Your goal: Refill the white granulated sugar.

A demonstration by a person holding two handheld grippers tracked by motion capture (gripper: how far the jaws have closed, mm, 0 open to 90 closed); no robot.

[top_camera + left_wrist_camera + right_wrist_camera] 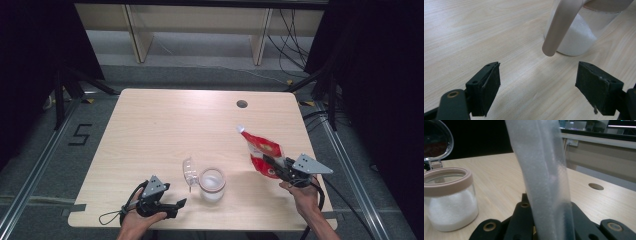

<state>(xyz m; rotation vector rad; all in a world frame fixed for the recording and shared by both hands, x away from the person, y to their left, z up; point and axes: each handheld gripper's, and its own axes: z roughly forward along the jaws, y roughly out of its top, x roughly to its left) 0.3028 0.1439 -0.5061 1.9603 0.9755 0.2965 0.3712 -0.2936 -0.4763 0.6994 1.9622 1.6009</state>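
Jar [212,184] of white granules stands near the surface's [150,130] front edge, at mid-width, hinged clear lid [190,171] swung open to its left. Right gripper [272,164], near the right edge, is clamped on a red-and-white pouch [261,150], white spout tilted toward the far edge; print unreadable. Left gripper [179,204] rests low by the front edge, jaws spread, empty, facing the jar. Right gripper view shows translucent pouch film [544,175] between its jaws.

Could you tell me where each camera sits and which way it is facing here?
High view: above the person's side, looking forward and down on the table; forearms, left gripper, right gripper.
Left gripper view: rides the gripper, low, facing the jar; open jaws.
Right gripper view: faces the pouch it clamps.
All share the jar.
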